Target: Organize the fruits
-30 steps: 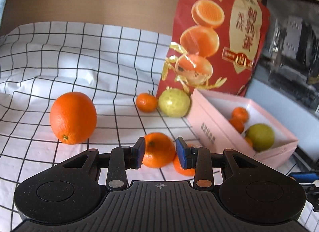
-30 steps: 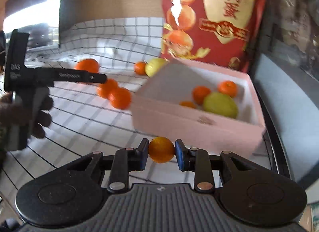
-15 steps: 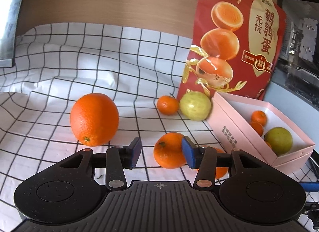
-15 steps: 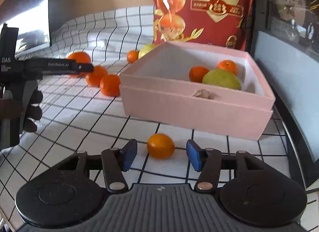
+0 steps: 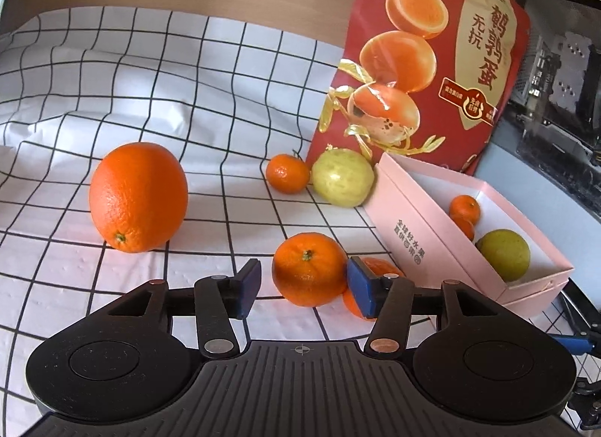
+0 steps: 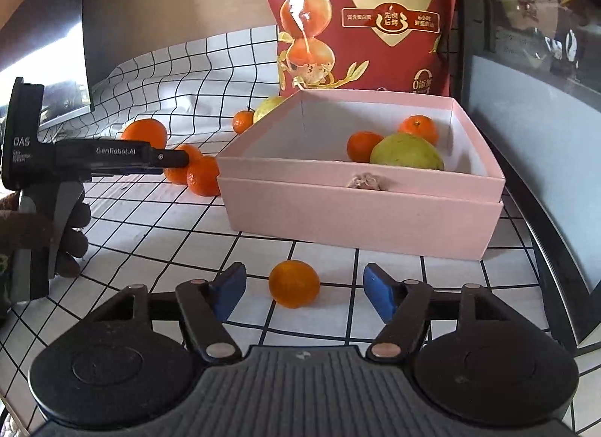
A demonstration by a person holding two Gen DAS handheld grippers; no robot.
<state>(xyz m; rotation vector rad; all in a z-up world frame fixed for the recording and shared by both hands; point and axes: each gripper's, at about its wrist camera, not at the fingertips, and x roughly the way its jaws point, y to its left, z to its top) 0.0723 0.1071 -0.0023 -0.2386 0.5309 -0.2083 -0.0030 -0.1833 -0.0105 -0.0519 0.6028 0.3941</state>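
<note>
Resting on the white cloth [image 5: 157,72] with its black grid, a dimpled mandarin [image 5: 308,268] sits between the blue pads of the left gripper [image 5: 303,288]; the jaws are opening, and the right pad looks just against the peel, though I can't be sure. A second mandarin is mostly hidden behind that pad. The right gripper [image 6: 303,292] is also opening, a smooth little mandarin [image 6: 294,283] lying loose in its wide gap. The matte pink cardboard box [image 6: 360,211] holds two mandarins and a greenish round fruit [image 6: 406,153]. A big pebbly orange [image 5: 138,197] stands apart on the rumpled cloth. A glossy red bag [image 5: 424,61] leans behind the box, before a brown wall.
</note>
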